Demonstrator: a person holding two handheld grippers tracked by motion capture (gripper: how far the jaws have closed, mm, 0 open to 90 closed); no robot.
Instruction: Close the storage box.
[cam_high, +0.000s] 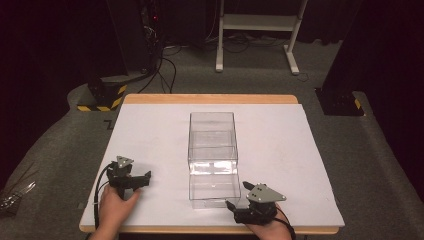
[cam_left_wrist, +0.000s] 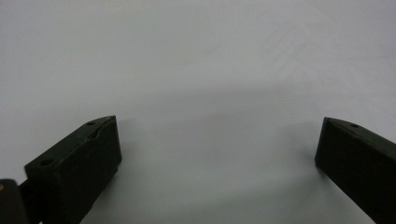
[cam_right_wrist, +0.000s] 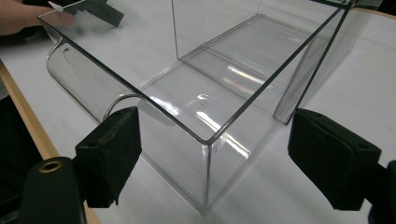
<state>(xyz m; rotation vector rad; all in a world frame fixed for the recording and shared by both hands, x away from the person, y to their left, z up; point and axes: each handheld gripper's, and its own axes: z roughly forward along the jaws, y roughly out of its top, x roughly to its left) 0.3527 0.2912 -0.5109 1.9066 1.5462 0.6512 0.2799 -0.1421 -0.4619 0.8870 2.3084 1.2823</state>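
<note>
Early stage: clear plastic box (cam_high: 212, 159) untouched mid-worktop (cam_high: 150, 130); right tool (cam_right_wrist: 205, 158) gapes around its near corner (no contact), left tool (cam_left_wrist: 219, 149) open, empty.

A laboratory or test room is shown. A wooden table covered with a white sheet (cam_high: 150, 130) is placed on a grey carpeted floor (cam_high: 380, 165). Behind it, black equipment stands with bundles of black cables (cam_high: 160, 65) are seen, one base marked with yellow-and-black hazard stripes (cam_high: 102, 106). A white metal frame (cam_high: 260, 30) is set against dark curtains (cam_high: 50, 45).
</note>
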